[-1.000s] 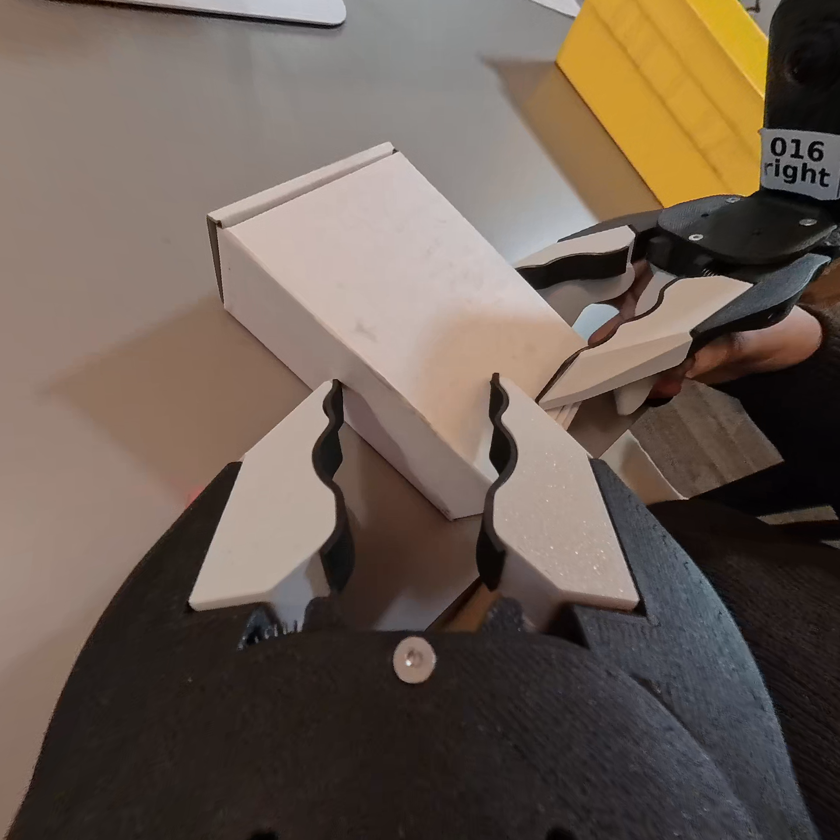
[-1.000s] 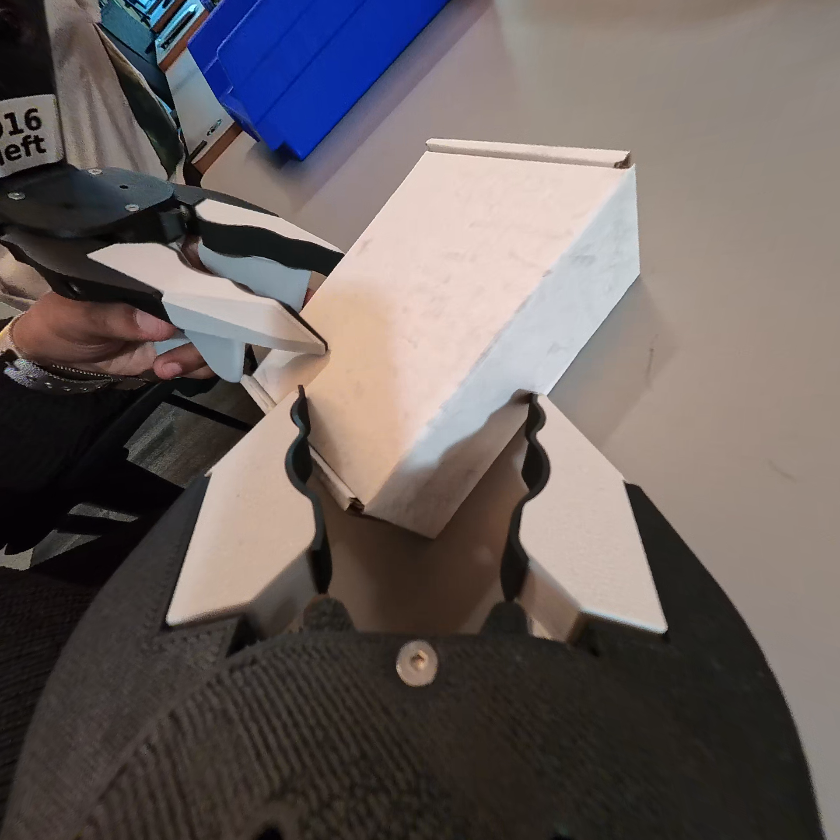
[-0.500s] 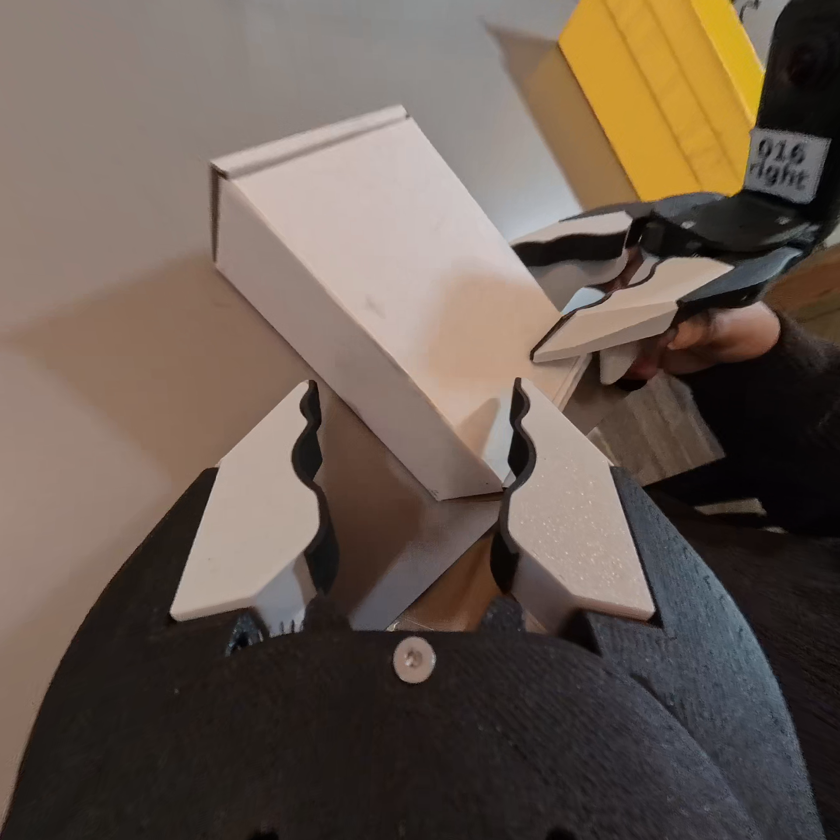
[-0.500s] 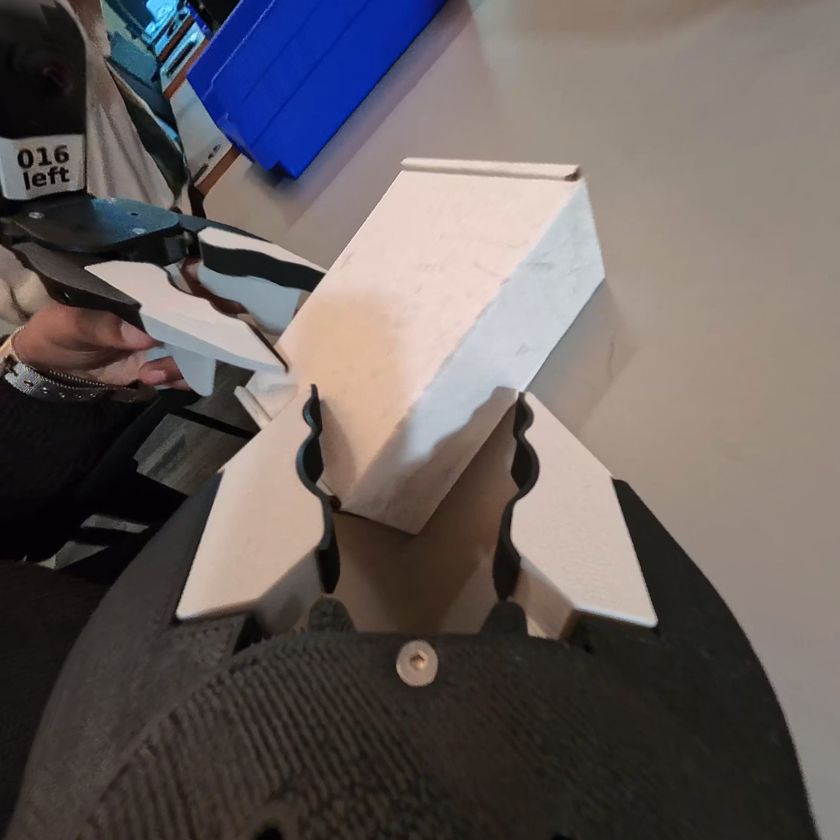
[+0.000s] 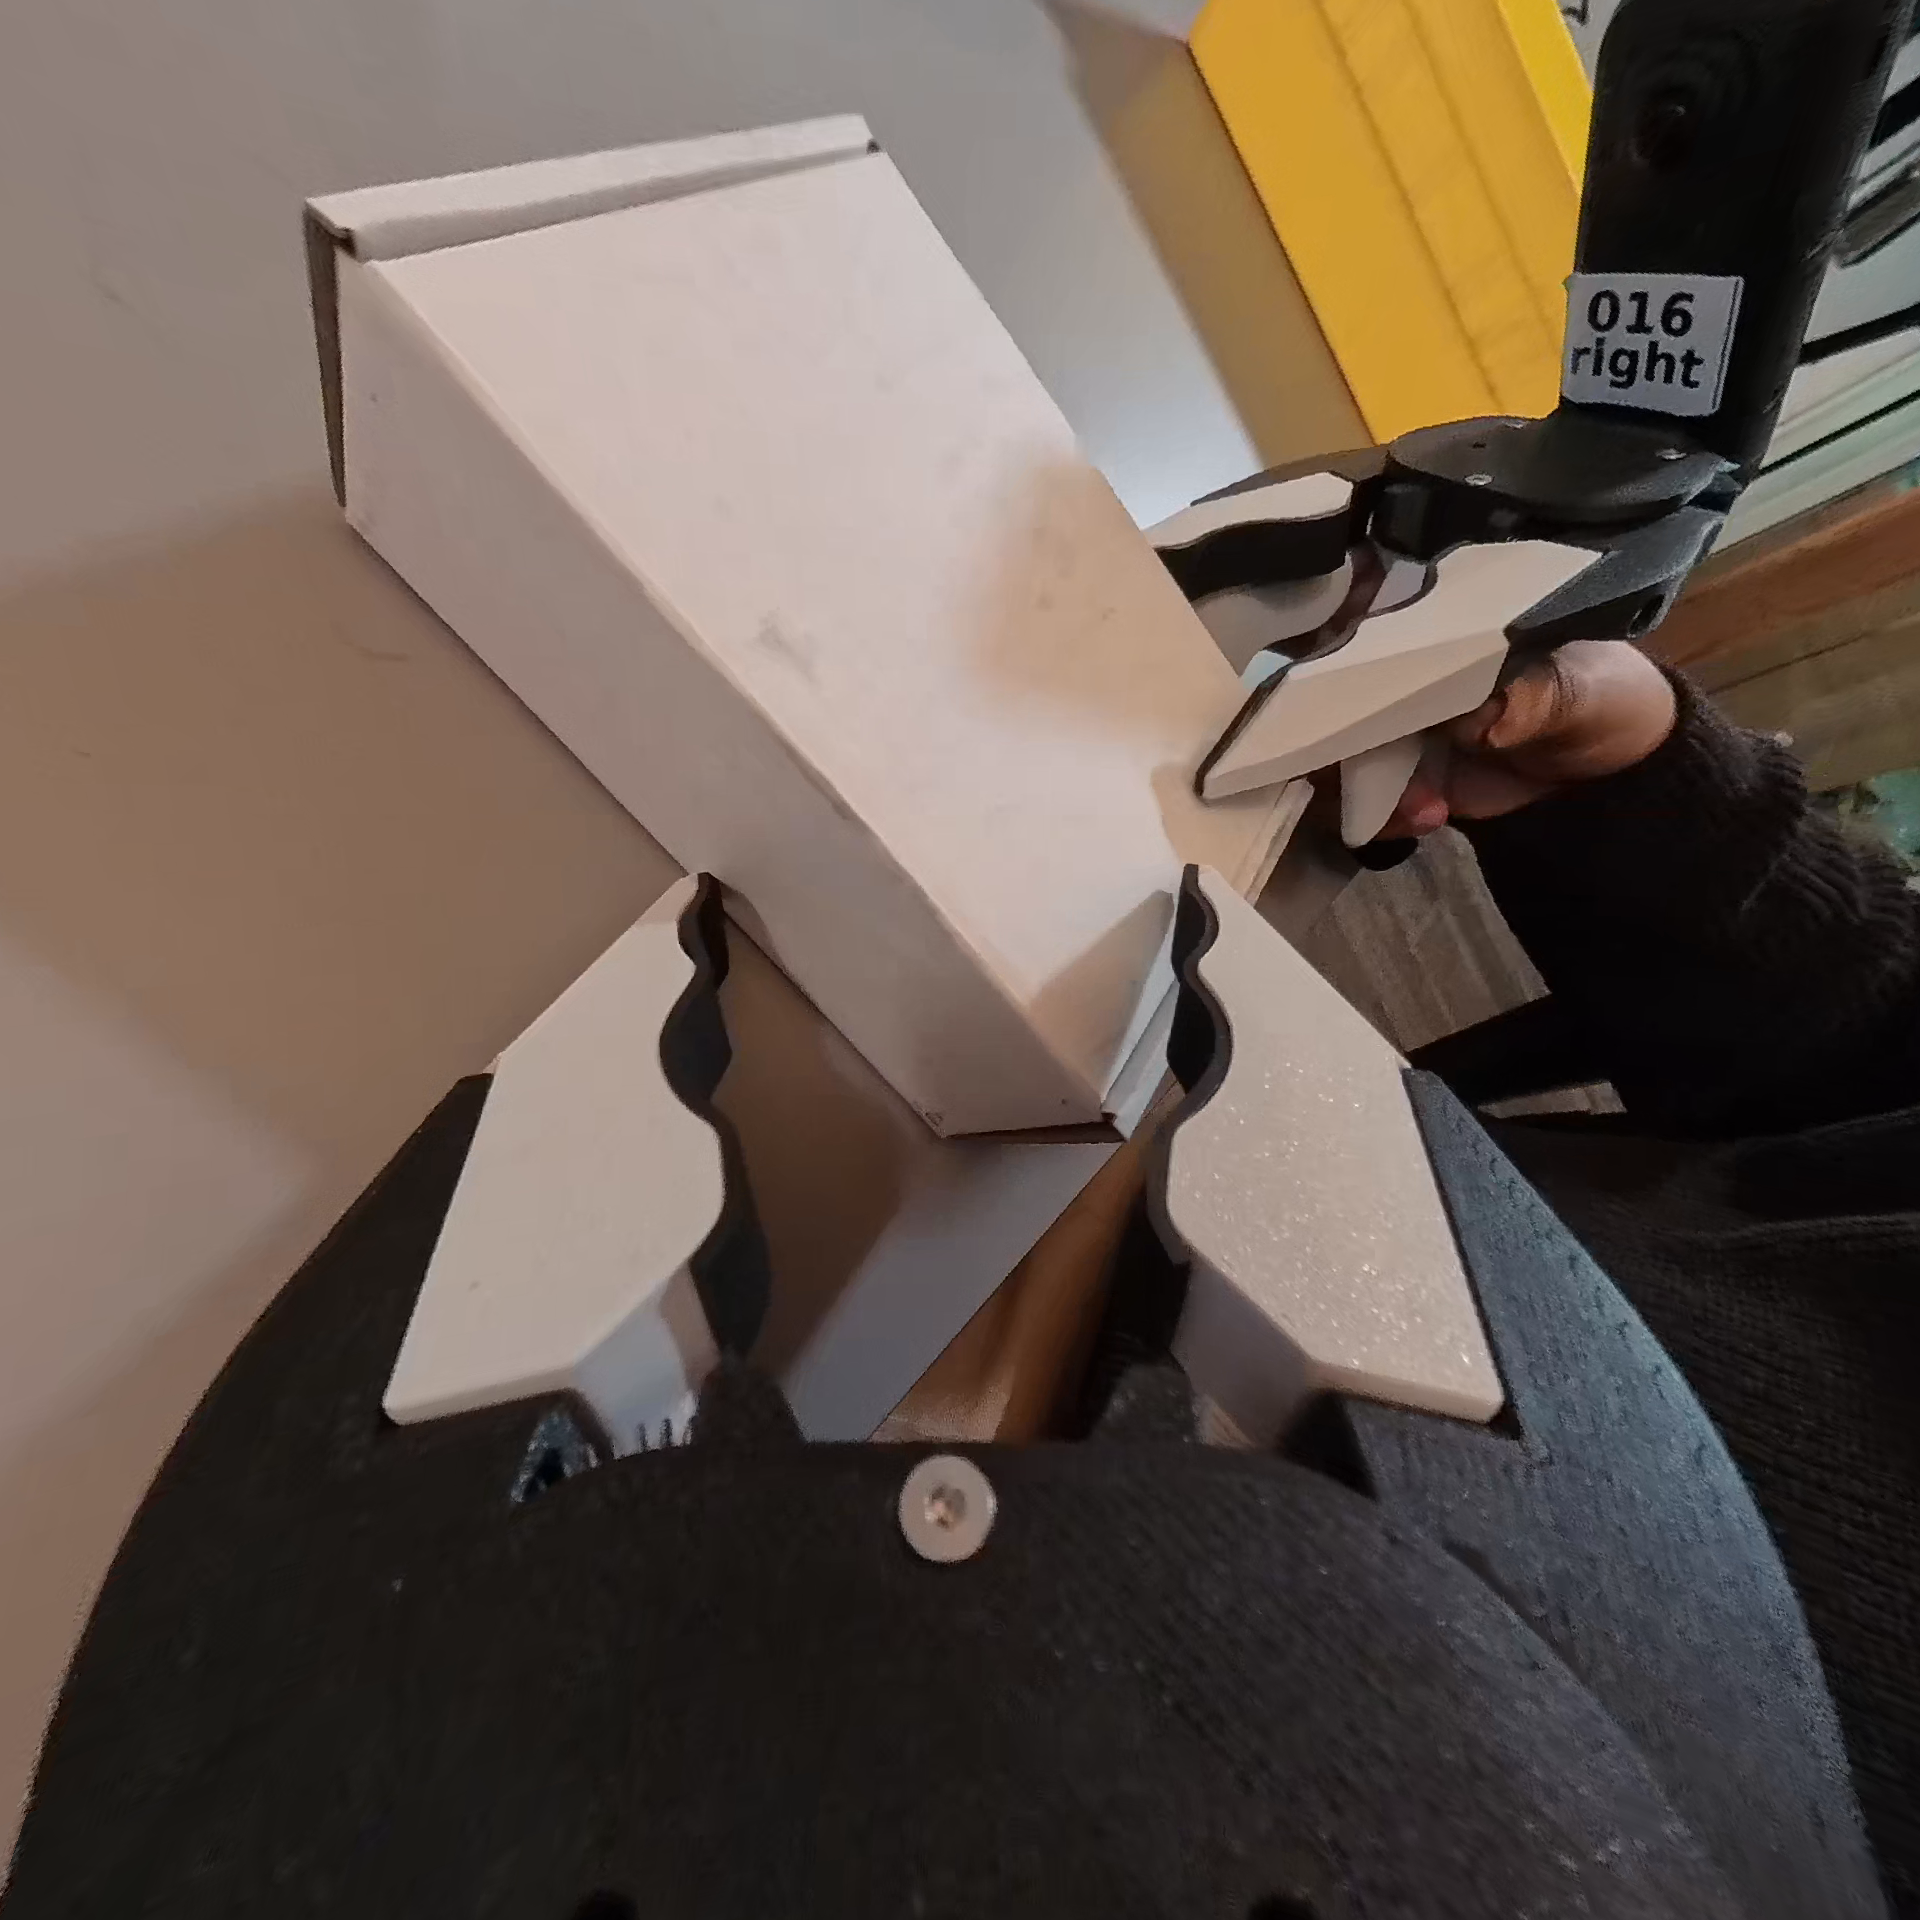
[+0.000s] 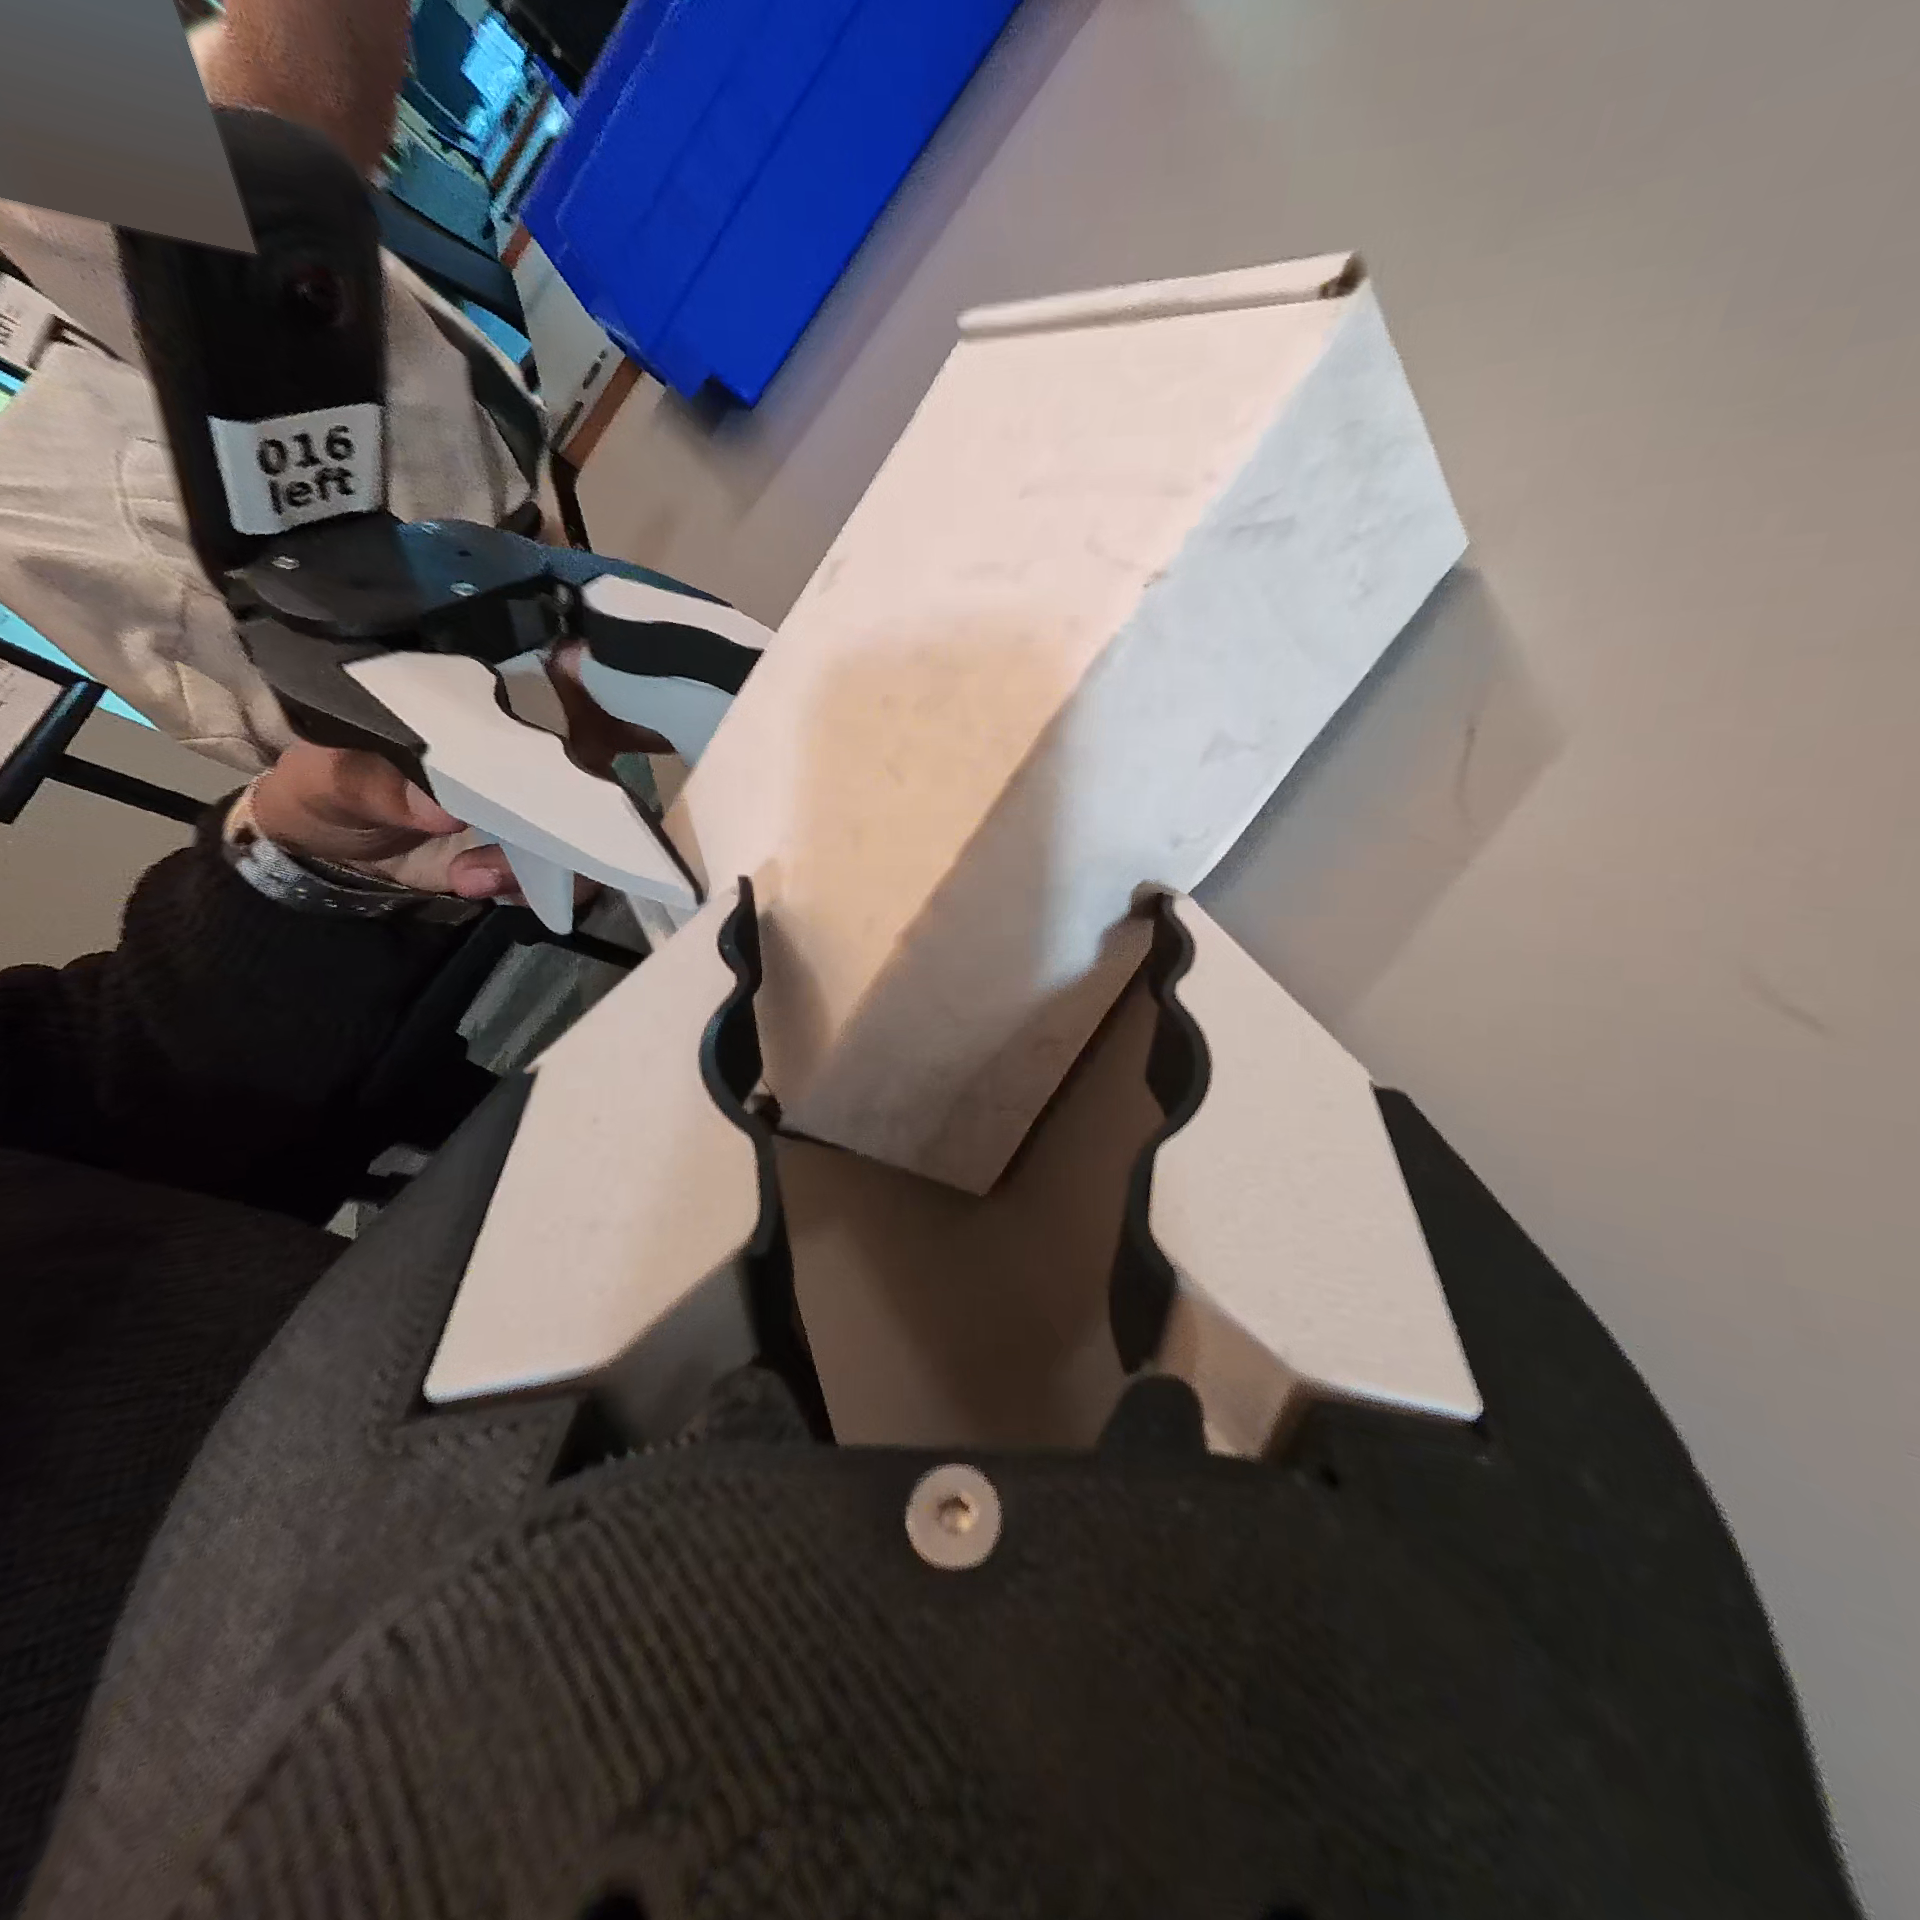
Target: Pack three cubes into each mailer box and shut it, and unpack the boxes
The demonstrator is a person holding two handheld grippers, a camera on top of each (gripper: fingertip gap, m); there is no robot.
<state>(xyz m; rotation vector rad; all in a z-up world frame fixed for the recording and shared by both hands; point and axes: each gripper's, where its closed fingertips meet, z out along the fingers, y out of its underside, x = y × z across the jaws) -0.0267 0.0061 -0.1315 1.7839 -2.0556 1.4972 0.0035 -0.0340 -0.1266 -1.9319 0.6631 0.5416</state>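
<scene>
A white mailer box [image 5: 779, 520] lies shut on the grey table [image 5: 208, 727], its near end at the table's front edge. My left gripper [image 5: 951, 883] is open, its fingers straddling the box's near left corner. My right gripper [image 6: 951, 899] is open and straddles the near right corner of the box [image 6: 987, 675]. In the left wrist view the right gripper [image 5: 1195, 665] rests a fingertip on the lid's near right edge. In the right wrist view the left gripper [image 6: 717, 769] is at the opposite corner. No cubes are visible.
A yellow bin [image 5: 1382, 208] stands at the back right of the table. A blue bin [image 6: 748, 187] stands at the far left. A person's hand [image 5: 1538, 727] and dark sleeve hold each gripper just off the table's front edge [image 5: 935, 1278].
Both grippers have closed in on the box's near corners and tilted. My left gripper's fingers have spread a little wider. The box has stayed shut.
</scene>
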